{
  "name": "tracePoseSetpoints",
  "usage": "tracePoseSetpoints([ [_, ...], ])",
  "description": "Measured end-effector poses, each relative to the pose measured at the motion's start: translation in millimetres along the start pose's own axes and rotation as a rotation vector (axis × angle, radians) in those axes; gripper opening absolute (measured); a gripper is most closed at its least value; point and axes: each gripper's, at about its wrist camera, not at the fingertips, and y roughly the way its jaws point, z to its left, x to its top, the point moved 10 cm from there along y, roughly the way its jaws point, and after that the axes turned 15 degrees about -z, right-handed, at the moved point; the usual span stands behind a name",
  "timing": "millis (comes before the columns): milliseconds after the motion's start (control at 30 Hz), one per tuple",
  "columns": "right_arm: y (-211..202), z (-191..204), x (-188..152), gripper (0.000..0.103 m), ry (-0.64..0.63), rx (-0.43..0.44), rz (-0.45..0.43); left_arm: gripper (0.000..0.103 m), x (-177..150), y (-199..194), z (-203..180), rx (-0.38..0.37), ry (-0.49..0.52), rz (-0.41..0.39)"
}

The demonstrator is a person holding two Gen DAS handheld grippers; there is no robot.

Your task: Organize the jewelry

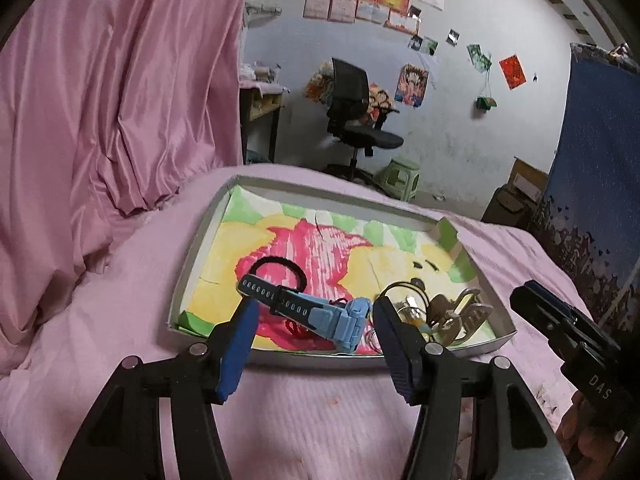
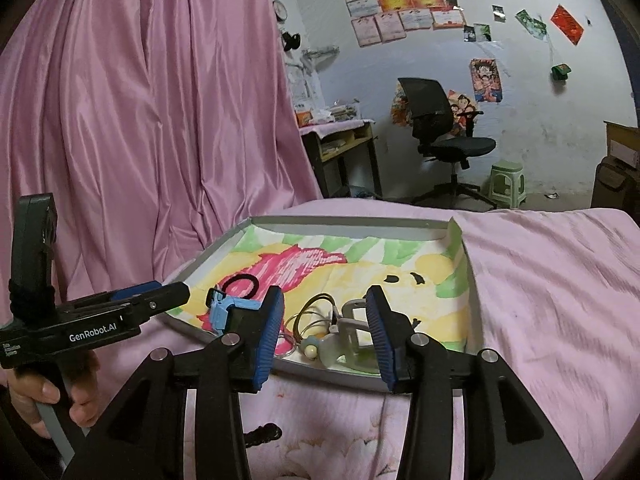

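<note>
Scene: you hold a pair of tongs in each hand over a pink-covered bed (image 1: pixel 304 420), where a shallow grey tray (image 1: pixel 188 268) lies lined with a painted sheet of pink, yellow and green.

Left tongs (image 1: pixel 314 304): spread wide and holding nothing; the blue watch (image 1: pixel 336 320) lies in the tray in the gap between the blue pads, and whether a pad touches its strap cannot be told.

Right tongs (image 2: pixel 326 304): also wide open and empty, poised at the tray's near edge above a grey hair claw (image 2: pixel 348 332) and thin wire hoops (image 2: pixel 308 316).

Watch: near the tray's front edge, its dark perforated strap reaching toward a black hair tie (image 1: pixel 280 268) that rests on the pink patch.

Other pieces: a small cluster of hoops and the claw sits just right of the watch, toward the tray's front right corner.

Your left hand (image 2: pixel 44 396): wrapped round its handle at the lower left of the right wrist view.

Backdrop: pink curtain (image 1: pixel 100 100), black office chair (image 1: pixel 352 112), green stool (image 1: pixel 400 178).
</note>
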Motion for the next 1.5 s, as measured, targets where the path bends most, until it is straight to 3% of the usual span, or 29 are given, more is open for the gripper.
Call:
tracePoseSetpoints([
  [133, -19, -1, 7, 0.056, 0.002, -0.007, -0.047, 0.077, 8, -24, -5, 0.007, 0.027, -0.069],
  [233, -36, -1, 12, 0.072, 0.012, -0.007, -0.082, 0.092, 12, -43, -11, 0.006, 0.045, -0.122],
  [300, -50, 0, 16, 0.086, 0.006, -0.005, -0.111, 0.098, 14, -56, -16, 0.004, 0.066, -0.156],
  [400, -64, 2, 22, 0.097, -0.015, -0.010, -0.145, 0.102, 13, -73, -24, -0.001, 0.097, -0.182],
  [633, -89, 5, 30, 0.102, -0.058, -0.015, -0.187, 0.103, 7, -106, -24, 0.003, 0.087, -0.221],
  [967, -113, 3, 10, 0.102, -0.103, -0.029, -0.114, 0.103, -5, -131, -20, 0.020, 0.110, -0.220],
  [1267, -112, -9, -31, 0.102, -0.189, -0.087, 0.075, 0.103, -33, -118, -13, 0.036, 0.128, -0.085],
  [1500, -106, -3, -48, 0.102, -0.196, -0.040, 0.154, 0.103, -47, -106, -6, 0.055, 0.138, -0.008],
])
